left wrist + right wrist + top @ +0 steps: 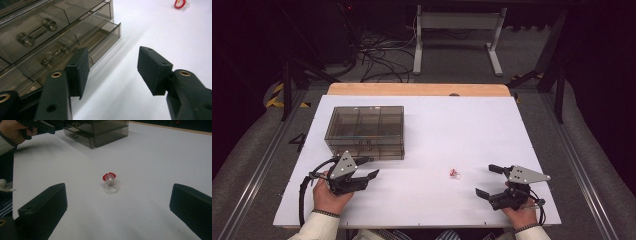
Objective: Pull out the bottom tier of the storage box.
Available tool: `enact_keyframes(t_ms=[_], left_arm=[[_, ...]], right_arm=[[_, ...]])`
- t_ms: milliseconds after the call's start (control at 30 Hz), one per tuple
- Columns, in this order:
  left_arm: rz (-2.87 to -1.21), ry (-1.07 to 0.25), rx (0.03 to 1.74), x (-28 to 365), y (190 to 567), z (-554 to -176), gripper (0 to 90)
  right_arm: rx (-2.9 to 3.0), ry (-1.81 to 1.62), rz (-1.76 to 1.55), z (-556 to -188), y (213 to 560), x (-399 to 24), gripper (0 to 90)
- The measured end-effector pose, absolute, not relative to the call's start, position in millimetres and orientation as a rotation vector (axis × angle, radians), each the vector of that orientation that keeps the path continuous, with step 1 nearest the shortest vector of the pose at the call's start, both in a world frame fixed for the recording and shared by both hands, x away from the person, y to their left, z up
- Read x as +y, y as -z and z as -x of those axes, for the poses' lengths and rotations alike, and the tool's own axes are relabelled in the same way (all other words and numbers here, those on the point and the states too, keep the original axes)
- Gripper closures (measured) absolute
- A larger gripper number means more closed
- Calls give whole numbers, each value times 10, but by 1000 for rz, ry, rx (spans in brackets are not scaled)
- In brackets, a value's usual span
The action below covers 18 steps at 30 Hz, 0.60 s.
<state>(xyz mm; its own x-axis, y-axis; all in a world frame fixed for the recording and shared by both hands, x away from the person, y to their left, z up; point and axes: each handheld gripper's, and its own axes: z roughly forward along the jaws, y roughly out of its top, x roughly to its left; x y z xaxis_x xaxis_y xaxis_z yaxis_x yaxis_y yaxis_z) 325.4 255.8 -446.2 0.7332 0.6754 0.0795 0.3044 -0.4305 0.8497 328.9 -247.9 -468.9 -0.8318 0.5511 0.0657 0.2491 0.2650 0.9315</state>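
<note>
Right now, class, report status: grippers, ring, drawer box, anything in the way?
Left gripper open beside drawer box, bottom drawer ajar. Right gripper open, facing toy ring. Nothing between.

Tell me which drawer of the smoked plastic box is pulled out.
The bottom drawer: its front juts out past the drawer above, whose front sits flush with the box.

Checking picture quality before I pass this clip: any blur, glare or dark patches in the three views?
High view: white table evenly lit, surroundings nearly black, small ring soft. Left gripper view: left gripper sharp, ring blurred at the top edge, pale sheen on the smoky drawer box. Right gripper view: dim and greyish, ring fairly clear, near jaws soft.
</note>
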Motion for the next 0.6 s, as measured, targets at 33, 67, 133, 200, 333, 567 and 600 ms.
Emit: enact_keyframes(t_ms=[33, 67, 133, 200, 333, 567, 600], left_arm=[[-2022, -504, 742, 2571, 4459, -3260, 385], [-2008, -485, 742, 2584, 4456, -3264, 367], [-1997, -449, 738, 2607, 4435, -3277, 336], [-1985, -414, 732, 2631, 4418, -3292, 301], [-1960, -374, 734, 2661, 4416, -3312, 225], [-1979, -340, 719, 2651, 4402, -3346, 110], [-1982, -329, 701, 2657, 4391, -3349, 108]], right_arm=[[2266, -1591, -739, -3289, 4689, -2479, 19], [2267, -1590, -739, -3289, 4689, -2479, 19], [2267, -1589, -738, -3289, 4689, -2478, 19], [2267, -1589, -738, -3289, 4689, -2478, 19], [2268, -1588, -738, -3290, 4689, -2477, 19], [2268, -1588, -738, -3290, 4689, -2476, 19], [2268, -1588, -737, -3290, 4689, -2476, 19]])
